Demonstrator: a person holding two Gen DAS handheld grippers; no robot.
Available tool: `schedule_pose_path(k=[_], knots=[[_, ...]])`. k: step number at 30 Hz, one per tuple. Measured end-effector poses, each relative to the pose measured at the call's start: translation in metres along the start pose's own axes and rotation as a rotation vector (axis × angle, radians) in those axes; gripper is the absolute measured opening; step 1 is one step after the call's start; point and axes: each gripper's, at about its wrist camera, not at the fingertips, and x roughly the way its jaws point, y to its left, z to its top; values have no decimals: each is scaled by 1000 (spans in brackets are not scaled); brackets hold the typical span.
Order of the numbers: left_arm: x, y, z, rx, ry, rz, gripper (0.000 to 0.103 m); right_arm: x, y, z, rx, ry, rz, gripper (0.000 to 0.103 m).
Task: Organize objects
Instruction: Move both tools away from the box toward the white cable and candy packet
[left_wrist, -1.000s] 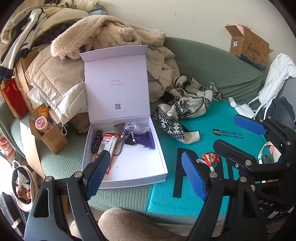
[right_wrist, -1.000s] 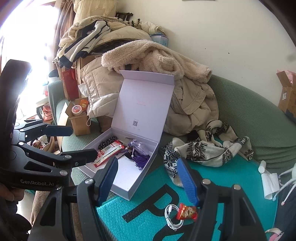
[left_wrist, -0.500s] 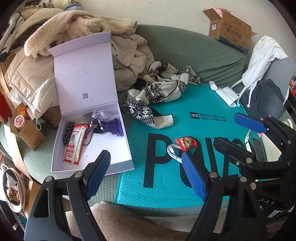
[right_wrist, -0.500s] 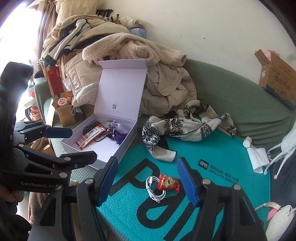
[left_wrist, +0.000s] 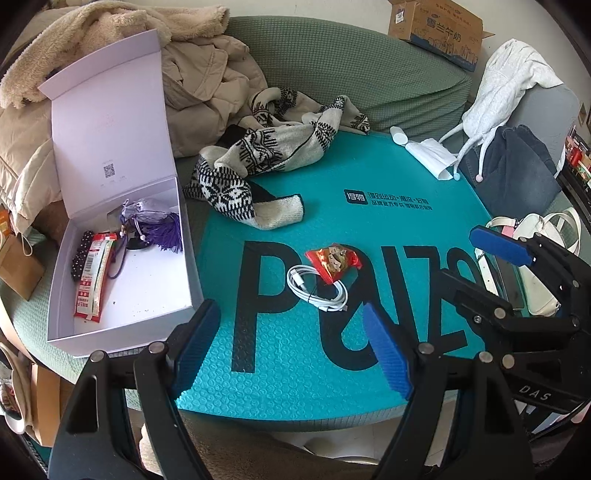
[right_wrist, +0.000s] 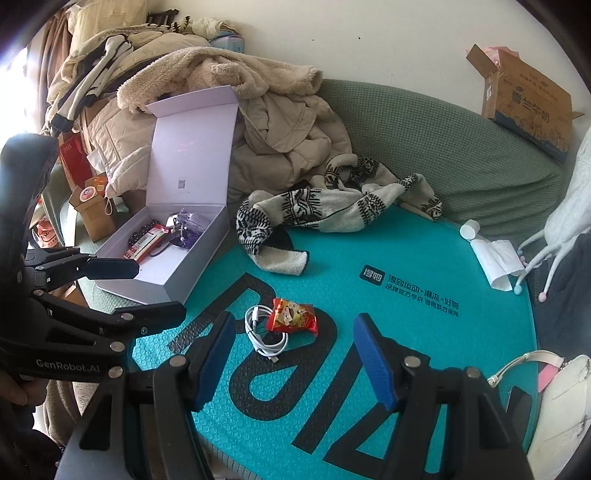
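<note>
Blue-padded left gripper (left_wrist: 291, 350) and right gripper (right_wrist: 295, 354) gaping wide, empty, above teal bubble mailer (left_wrist: 369, 221). Just beyond: red snack packet (left_wrist: 334, 258) overlapping coiled white cable (left_wrist: 317, 290), not yet boxed. Far left, open lavender box (left_wrist: 147, 295) already holding tassel pouch (left_wrist: 155, 225), sachet. Packet print unreadable.

Left claw (left_wrist: 291, 354) and right claw (right_wrist: 295, 363) share black frames, ribbed blue pads and silver screws; white "GenRobot.AI" lettering marks one.
</note>
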Motion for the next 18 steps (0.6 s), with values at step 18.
schedule_pose_path(k=[18], knots=[[97,-1,-10,-4,118,-30,78,67,-26,-26,46,120,-4,67]])
